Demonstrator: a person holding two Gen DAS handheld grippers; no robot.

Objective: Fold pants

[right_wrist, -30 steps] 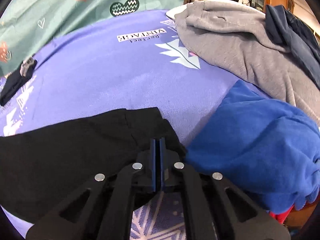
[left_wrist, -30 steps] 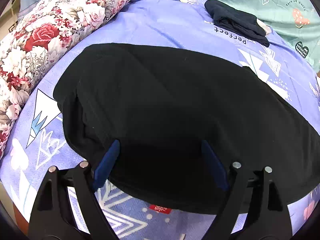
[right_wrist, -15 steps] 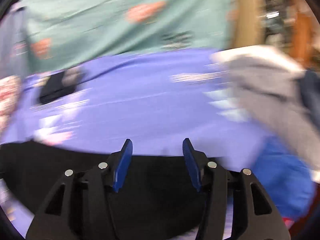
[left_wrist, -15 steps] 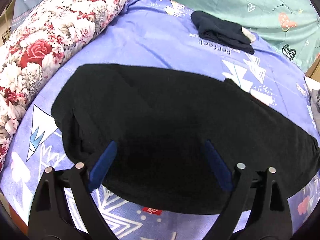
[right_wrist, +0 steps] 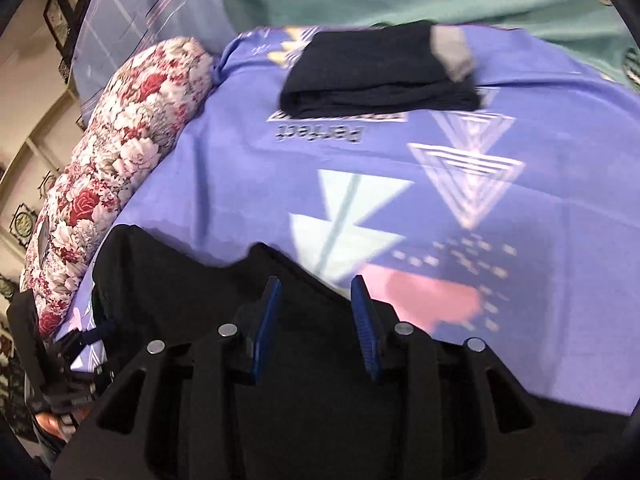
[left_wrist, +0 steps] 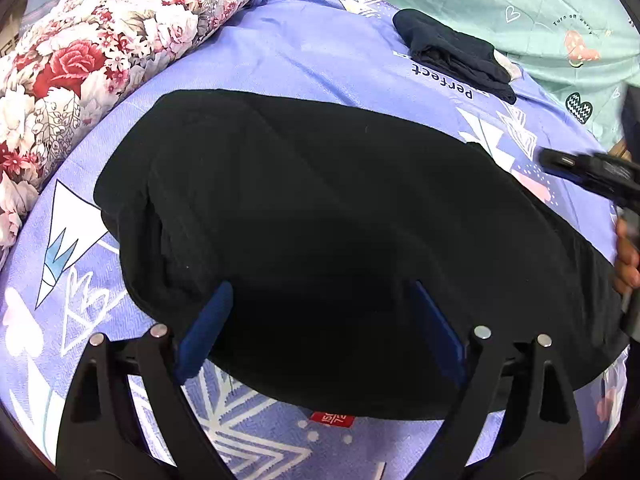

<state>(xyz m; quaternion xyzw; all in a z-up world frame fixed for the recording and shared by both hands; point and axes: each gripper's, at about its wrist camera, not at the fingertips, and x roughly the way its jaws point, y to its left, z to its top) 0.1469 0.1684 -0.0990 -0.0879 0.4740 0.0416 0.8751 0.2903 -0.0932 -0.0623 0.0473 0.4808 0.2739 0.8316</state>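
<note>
Left gripper spread wide over black pants, right gripper closing, empty, "Perfect" on purple sheet, folded dark garment beyond.

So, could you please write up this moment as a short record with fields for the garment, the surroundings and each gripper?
garment: black pants, lying in a broad folded heap on the purple bedsheet
beyond it: small dark folded garment
left side: floral pillow
left gripper: jaws wide, over the pants, nothing pinched
right gripper: jaws part open and closing, above the pants' edge, nothing between them
</note>
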